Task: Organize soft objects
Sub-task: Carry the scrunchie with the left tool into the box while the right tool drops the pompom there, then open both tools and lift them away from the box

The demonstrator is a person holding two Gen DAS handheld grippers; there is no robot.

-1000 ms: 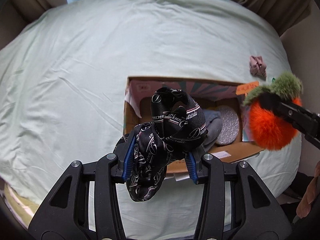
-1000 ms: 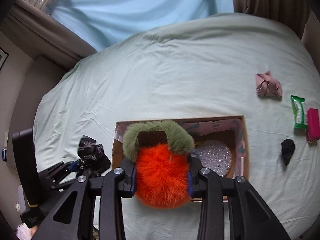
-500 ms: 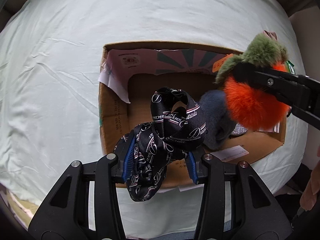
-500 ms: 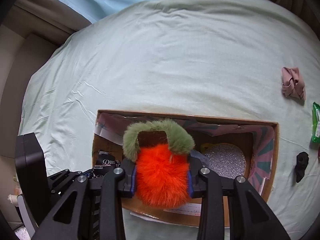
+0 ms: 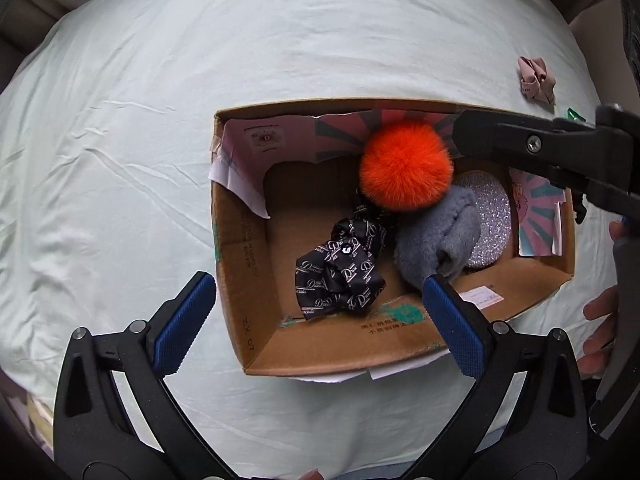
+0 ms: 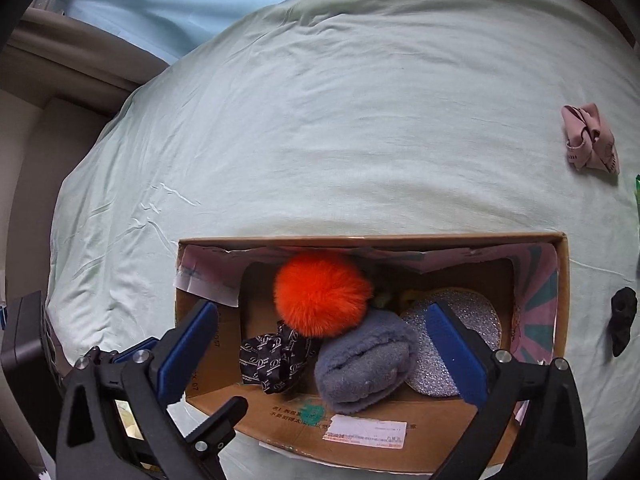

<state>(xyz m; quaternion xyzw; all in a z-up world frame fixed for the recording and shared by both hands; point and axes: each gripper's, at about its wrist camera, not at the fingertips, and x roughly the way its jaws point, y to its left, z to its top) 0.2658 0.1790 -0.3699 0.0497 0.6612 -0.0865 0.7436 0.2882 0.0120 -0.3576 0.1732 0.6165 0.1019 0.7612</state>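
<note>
Both grippers hang over the open cardboard box (image 5: 256,320) on the bed (image 5: 160,100), and both have just been opening. The left gripper (image 5: 320,320) stands wide, its two blue pads apart with nothing pressed between them; the black printed scrunchie (image 5: 340,276) lies below on the box floor, clear of the pads. The right gripper (image 6: 326,344) is spread wide too, with nothing gripped; the orange pom-pom (image 6: 322,294) sits in the box against the far wall.

Count what is in the box: four things. One orange pom-pom, one black scrunchie with white lettering, one grey fuzzy piece (image 6: 362,364) and one silver glitter disc (image 6: 452,344). In the right wrist view, the pom-pom rests partly on top of the grey piece, and the scrunchie lies just beside the grey piece on its left, touching the pom-pom's lower edge. The glitter disc lies flat to the right, partly under the grey piece.

Outside the box, on the pale green sheet, two soft things lie well apart from it: one pink crumpled cloth (image 6: 590,140) toward the far right, and one small black item (image 6: 622,318) just beside the box's right wall. A sliver of green packaging (image 6: 637,188) peeks in at the frame's right edge. In the left wrist view, fingers of one hand (image 5: 600,328) show at the right edge, behind the right gripper's black body.
</note>
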